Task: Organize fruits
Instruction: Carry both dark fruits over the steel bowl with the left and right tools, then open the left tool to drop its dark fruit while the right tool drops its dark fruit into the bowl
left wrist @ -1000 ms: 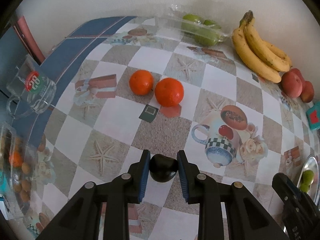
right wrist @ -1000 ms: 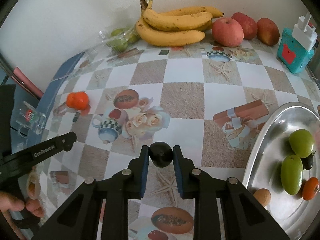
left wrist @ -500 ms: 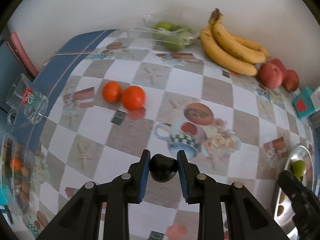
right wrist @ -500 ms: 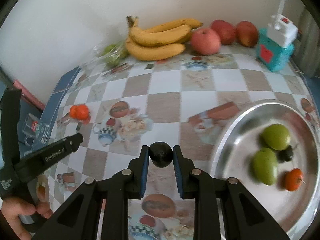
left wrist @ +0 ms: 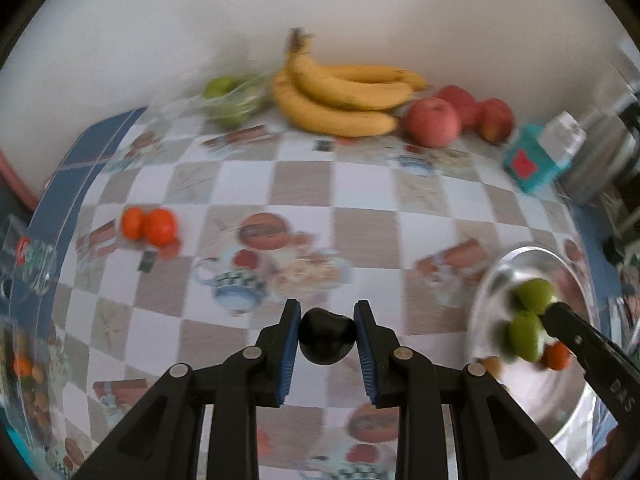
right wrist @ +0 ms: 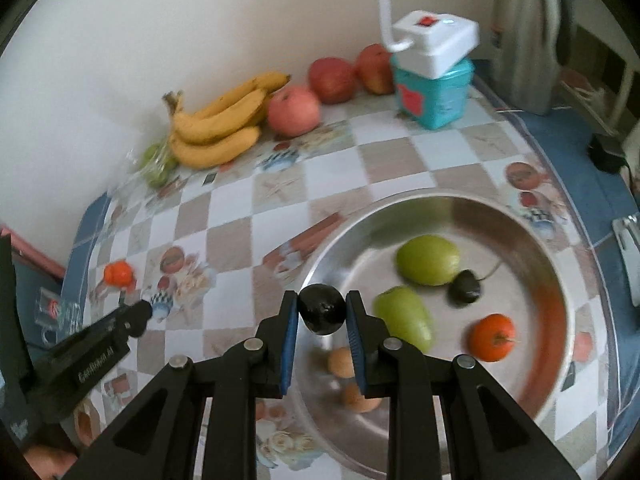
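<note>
My left gripper [left wrist: 327, 336] is shut on a dark plum [left wrist: 327, 335], held above the checkered tablecloth. My right gripper [right wrist: 322, 314] is shut on another dark plum [right wrist: 322, 309], held over the near left rim of the silver tray [right wrist: 532, 224]. The tray holds two green fruits [right wrist: 427, 259], a dark plum [right wrist: 464, 286], a small orange fruit [right wrist: 492, 337] and two brown ones [right wrist: 341, 362]. The tray shows at the right of the left wrist view [left wrist: 488, 280], with the right gripper's finger [left wrist: 588, 344] over it.
Bananas [left wrist: 344, 100], red apples [left wrist: 432, 122] and a bag of green fruit [left wrist: 228, 98] lie along the back wall. Two tangerines [left wrist: 150, 226] sit at the left. A teal box with a white plug [right wrist: 434, 80] and a kettle [right wrist: 528, 36] stand at the back right.
Both grippers have swung right with their plums. The right gripper now hangs over the tray's rim, and the tray has come further into the left wrist view.
</note>
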